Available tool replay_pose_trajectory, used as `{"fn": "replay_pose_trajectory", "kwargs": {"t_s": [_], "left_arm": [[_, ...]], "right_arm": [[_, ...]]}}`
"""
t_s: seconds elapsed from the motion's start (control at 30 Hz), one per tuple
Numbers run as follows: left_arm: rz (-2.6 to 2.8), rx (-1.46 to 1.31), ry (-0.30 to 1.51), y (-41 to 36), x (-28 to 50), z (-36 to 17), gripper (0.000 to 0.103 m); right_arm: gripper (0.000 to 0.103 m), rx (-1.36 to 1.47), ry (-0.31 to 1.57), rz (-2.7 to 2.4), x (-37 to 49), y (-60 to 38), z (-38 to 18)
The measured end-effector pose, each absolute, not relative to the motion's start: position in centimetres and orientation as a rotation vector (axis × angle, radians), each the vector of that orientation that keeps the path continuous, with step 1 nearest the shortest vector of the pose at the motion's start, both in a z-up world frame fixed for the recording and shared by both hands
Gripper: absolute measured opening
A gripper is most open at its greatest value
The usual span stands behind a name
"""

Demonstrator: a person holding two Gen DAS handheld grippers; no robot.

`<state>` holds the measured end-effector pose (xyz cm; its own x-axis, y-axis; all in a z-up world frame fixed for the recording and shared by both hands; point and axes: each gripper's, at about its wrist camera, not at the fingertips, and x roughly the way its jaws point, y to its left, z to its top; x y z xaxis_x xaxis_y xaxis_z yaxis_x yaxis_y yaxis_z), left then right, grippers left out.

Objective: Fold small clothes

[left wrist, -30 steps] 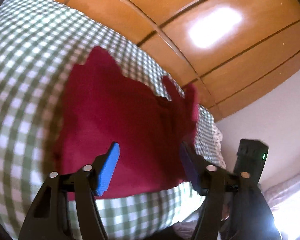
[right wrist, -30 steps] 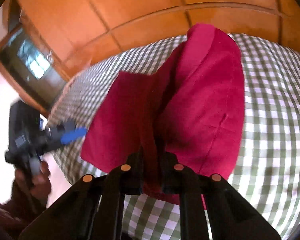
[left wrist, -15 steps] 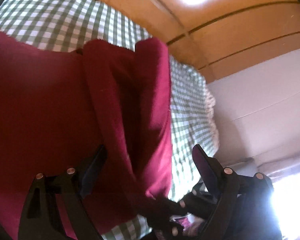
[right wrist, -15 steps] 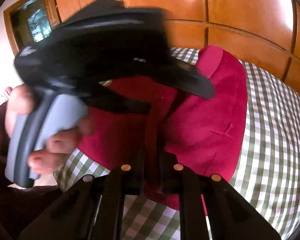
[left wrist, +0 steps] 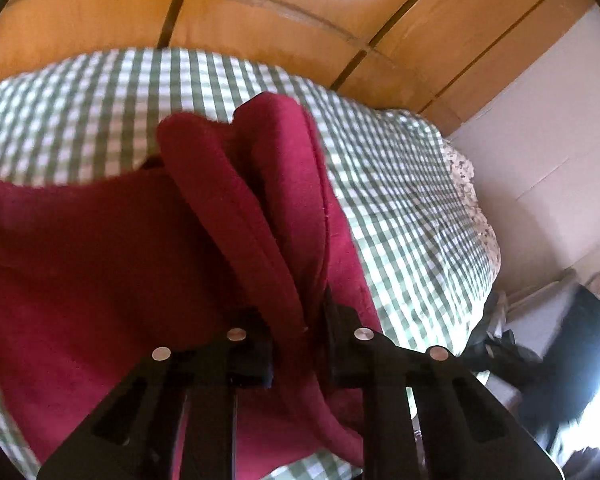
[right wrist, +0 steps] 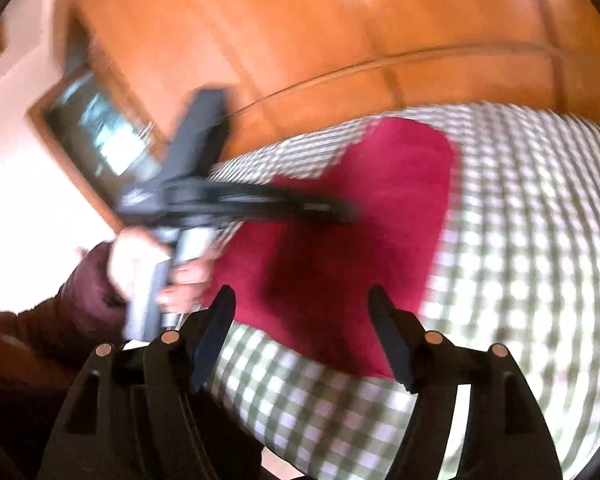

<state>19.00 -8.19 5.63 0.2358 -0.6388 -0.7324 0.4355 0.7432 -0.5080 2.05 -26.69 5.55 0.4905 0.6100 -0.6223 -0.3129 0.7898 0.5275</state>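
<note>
Mid-fold handover on a red garment, lying on a green-checked bed cover, wood panelling behind. In the left wrist view the left tongs have just been closing and are now clamped on a raised ridge of the red cloth, which runs from bottom centre of the frame up to a rounded hump at upper centre; the rest of the garment spreads flat over the left half of the frame. In the right wrist view, heavily blurred, the right tongs have just been opening and stand apart at bottom centre, nothing between them, only cloth and checked cover below. So the grip on the pinched fold has passed to the left side, and the right is free. The person's left hand, in a dark red sleeve, shows at centre left of that frame around the tool handle, tool body reaching right across the garment's upper part. The left tool points steeply down into the fabric; the right also tips down, over the near edge of the garment at lower centre. Next move, as I judge it: carry the held ridge across and lay it flat without dragging the lower layer, with the right tongs pinning or taking another edge. Risk of bunching, since the cloth looks thick and soft.
</note>
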Motion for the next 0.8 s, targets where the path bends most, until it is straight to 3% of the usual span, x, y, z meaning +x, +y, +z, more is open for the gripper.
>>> {"fn": "replay_pose_trajectory", "kwargs": {"t_s": [0.17,0.3,0.63,0.8], "left_arm": [[-0.730,-0.164,1.031,-5.0,17.9,8.3,0.017],[-0.690,-0.153,0.997,-1.7,17.3,9.6,0.016],[-0.419,-0.016,0.971,6.1,15.8,6.0,0.016],[-0.350,-0.126,1.057,8.5,15.9,1.0,0.026]], "right_arm": [[0.053,0.411,1.008,0.434,3.5,-28.5,1.5],[0.045,0.384,1.029,0.515,4.7,-24.0,0.9],[0.046,0.176,1.059,0.661,4.3,-13.2,0.7],[0.047,0.096,1.120,0.642,4.4,-10.8,-1.2]]}}
